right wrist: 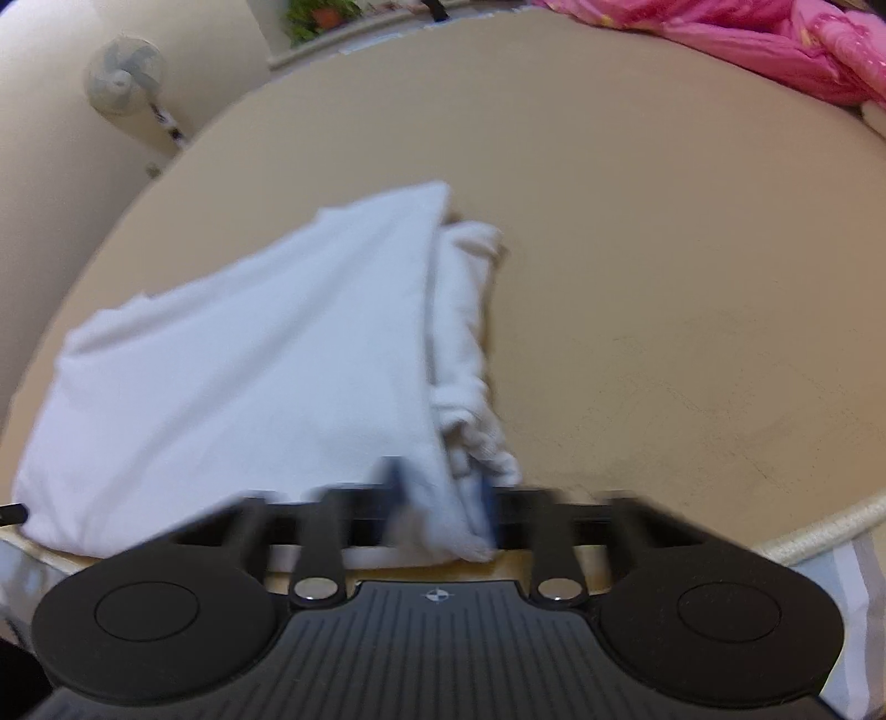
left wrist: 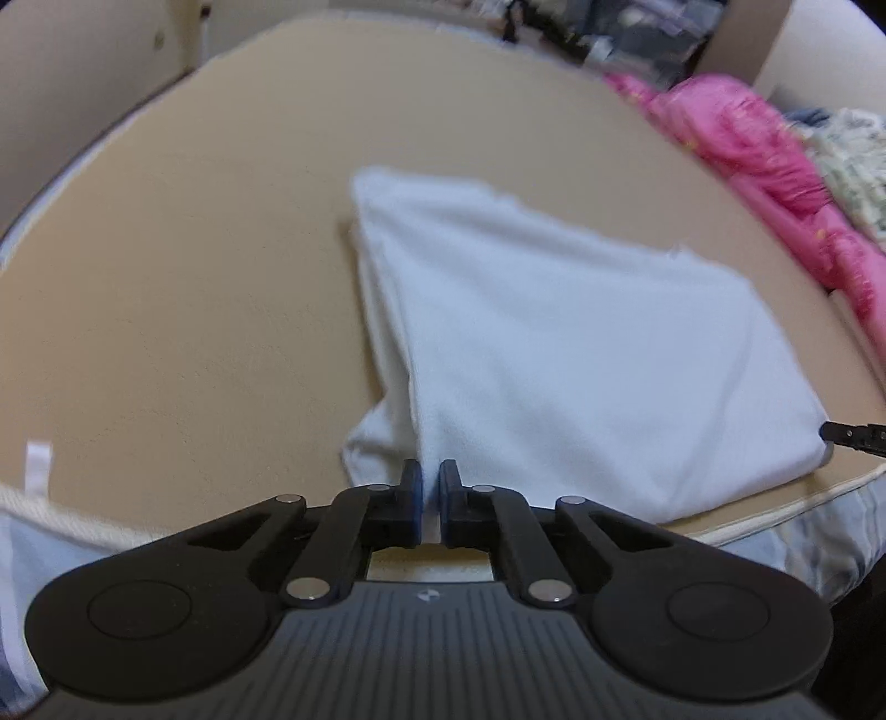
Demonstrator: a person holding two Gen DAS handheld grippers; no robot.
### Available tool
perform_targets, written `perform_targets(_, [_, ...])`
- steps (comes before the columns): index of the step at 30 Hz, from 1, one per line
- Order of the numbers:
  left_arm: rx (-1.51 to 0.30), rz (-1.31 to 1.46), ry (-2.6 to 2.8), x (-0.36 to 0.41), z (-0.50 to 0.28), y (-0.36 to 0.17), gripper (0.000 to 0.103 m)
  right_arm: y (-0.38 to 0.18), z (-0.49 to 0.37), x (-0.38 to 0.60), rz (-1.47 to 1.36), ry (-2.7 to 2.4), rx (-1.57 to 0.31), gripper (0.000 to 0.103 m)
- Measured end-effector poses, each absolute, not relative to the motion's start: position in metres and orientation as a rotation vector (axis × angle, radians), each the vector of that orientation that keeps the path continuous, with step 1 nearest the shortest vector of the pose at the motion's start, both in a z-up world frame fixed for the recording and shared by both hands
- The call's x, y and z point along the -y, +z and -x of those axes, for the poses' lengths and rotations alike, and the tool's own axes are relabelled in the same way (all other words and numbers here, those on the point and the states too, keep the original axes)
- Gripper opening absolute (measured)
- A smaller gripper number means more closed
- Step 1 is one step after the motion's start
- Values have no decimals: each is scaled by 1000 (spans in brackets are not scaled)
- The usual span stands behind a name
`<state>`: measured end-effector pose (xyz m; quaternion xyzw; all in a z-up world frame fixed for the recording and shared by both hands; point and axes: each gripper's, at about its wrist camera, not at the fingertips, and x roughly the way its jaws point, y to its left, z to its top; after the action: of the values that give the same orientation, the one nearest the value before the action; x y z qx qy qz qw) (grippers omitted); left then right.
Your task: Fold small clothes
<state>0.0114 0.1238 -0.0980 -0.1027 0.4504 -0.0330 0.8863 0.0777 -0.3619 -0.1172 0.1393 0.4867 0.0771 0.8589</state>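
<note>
Black left gripper (left wrist: 431,501) at the bottom of its view, blue pads almost together, pinching a thin white fold of the cloth (left wrist: 554,343) at its near edge. Nearly shut, only that sliver of fabric between the pads.

Cloth: white, folded into a rough rectangle, lying flat on the tan mat (left wrist: 166,310) close to the near edge. Doubled layers showing along its left side in the left view, one flap bulging out just left of the pads. At the far right edge of that view, a dark tip (left wrist: 853,435) touching the cloth's near right corner.

Right gripper (right wrist: 443,509) blurred with motion; blue pads closed on the bunched near corner of the cloth (right wrist: 249,360), white fabric filling the gap between them. Rumpled inner layers spilling out along the cloth's right side in this view.

Pink bedding (left wrist: 764,166) heaped along the mat's far right side, well apart from the cloth. White fan (right wrist: 124,69) and green plant (right wrist: 321,16) beyond the mat's far left edge in the right view. Pale piping along the mat's near rim (right wrist: 819,529).
</note>
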Motion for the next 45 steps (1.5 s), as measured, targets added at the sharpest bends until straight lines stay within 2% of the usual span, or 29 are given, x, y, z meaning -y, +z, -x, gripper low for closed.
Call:
perform_targets(5, [-810,307,-128,-141,6,-70,5,-78,-59,382,-384,176,-833,4])
perform_targets(7, [-887,278,-117,-139,2,-82,5,-88,-59,384,-353,130,-917,4])
perform_targets(10, [-1069,213,-88,-130,-12,-113,6,-132,-66,387,-379,66,-1175,4])
perform_targets(11, [-1106,194,-60,-128,-16,-120,12,-137,-67,387,-384,55,-1201,5])
perform_targets(13, [-1073,212,-46,-130,-19,-115,15,-128,-68,385,-352,42,-1145,6])
perform_targets(15, [-978,244,-50,-134,-16,-101,28,-108,-65,384,-263,-16,-1029,13])
perform_targets(17, [-887,243,-60,-132,-12,-88,28,-94,-61,385,-237,-47,-925,37])
perform_targets(20, [-831,228,-111,-123,-14,-82,28,-91,-63,386,-299,22,-876,40])
perform_targets(23, [-856,201,-157,-107,-20,-88,28,-106,-72,372,-313,127,-935,39])
perform_targets(27, [-1090,114,-50,-97,-33,-130,31,-142,-83,352,-191,75,-1156,41])
perform_targets(28, [-1120,106,-14,-99,-36,-136,35,-147,-83,353,-179,50,-1172,43])
perform_targets(29, [-1112,133,-5,-102,-37,-135,36,-144,-84,355,-181,37,-1156,47])
perform_targets(31, [-1042,187,-10,-109,-37,-123,37,-132,-82,355,-164,22,-1083,47])
perform_targets(33, [-996,221,-9,-114,-35,-116,43,-123,-80,356,-160,15,-1023,49])
perform_targets(37, [-966,266,17,-122,-32,-111,43,-116,-78,364,-185,-7,-958,49])
perform_targets(43, [-877,174,-45,-123,-36,-70,44,-81,-91,362,-194,68,-802,49])
perform_targets(45, [-846,123,-67,-125,-39,-56,50,-57,-93,364,-176,116,-736,50])
